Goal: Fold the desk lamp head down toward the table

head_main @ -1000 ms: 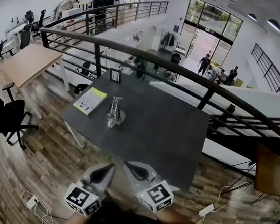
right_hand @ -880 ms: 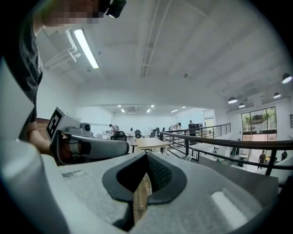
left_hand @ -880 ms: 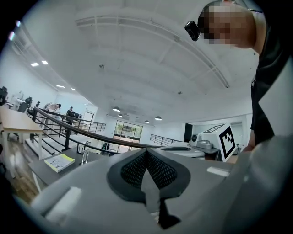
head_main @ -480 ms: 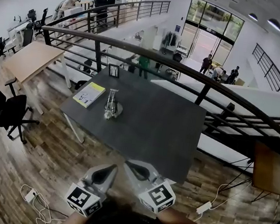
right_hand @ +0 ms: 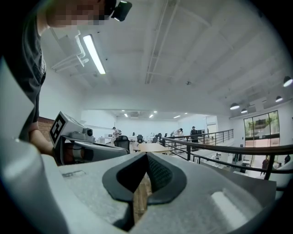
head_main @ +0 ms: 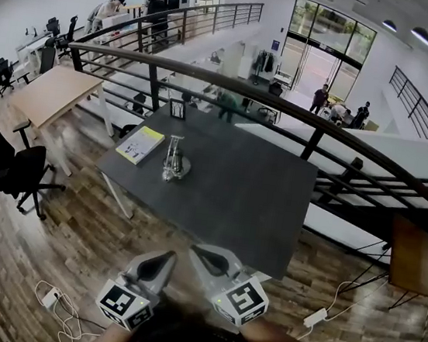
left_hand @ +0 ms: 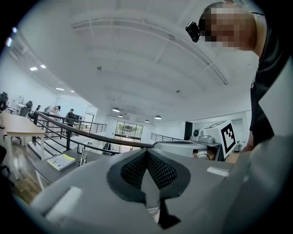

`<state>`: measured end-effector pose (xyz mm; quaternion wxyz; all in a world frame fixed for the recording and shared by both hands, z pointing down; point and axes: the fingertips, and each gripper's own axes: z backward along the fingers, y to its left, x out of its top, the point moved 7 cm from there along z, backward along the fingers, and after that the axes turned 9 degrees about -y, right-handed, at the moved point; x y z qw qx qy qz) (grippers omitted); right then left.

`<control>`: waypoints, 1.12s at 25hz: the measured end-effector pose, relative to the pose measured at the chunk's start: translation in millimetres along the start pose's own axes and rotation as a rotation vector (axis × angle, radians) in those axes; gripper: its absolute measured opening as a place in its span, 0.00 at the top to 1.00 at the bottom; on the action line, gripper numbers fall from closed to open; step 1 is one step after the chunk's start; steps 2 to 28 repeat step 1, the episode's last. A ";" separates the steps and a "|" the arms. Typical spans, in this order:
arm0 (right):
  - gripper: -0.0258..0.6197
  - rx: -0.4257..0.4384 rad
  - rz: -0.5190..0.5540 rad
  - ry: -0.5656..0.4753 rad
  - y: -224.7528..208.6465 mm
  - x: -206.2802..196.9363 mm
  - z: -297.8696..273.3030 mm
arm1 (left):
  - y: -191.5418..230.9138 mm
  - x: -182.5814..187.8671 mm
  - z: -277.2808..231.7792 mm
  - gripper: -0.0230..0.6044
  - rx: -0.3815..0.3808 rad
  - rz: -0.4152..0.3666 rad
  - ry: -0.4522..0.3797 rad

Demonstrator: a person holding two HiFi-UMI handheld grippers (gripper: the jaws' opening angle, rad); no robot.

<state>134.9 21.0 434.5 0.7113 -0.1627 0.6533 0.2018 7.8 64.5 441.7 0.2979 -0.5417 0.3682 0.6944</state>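
Head view, lamp: the desk lamp (head_main: pixel 173 161) stands on the dark table (head_main: pixel 249 202), just beside a yellow booklet (head_main: pixel 141 145); its head seems raised, though it shows too small to be sure.
Head view, tools: left gripper (head_main: pixel 165 256) and right gripper (head_main: pixel 197 252) side by side, well apart from the lamp.
Left gripper view: jaws pressed together, empty.
Right gripper view: jaws pressed together, empty.
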 end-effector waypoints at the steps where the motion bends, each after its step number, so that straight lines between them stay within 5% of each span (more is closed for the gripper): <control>1: 0.96 0.000 0.000 0.000 0.1 -1.3 0.8 | 0.6 -1.8 1.9 0.96 0.006 0.001 0.000; 28: 0.96 0.000 0.000 0.000 0.1 -1.3 0.8 | 0.6 -1.8 1.9 0.96 0.006 0.001 0.000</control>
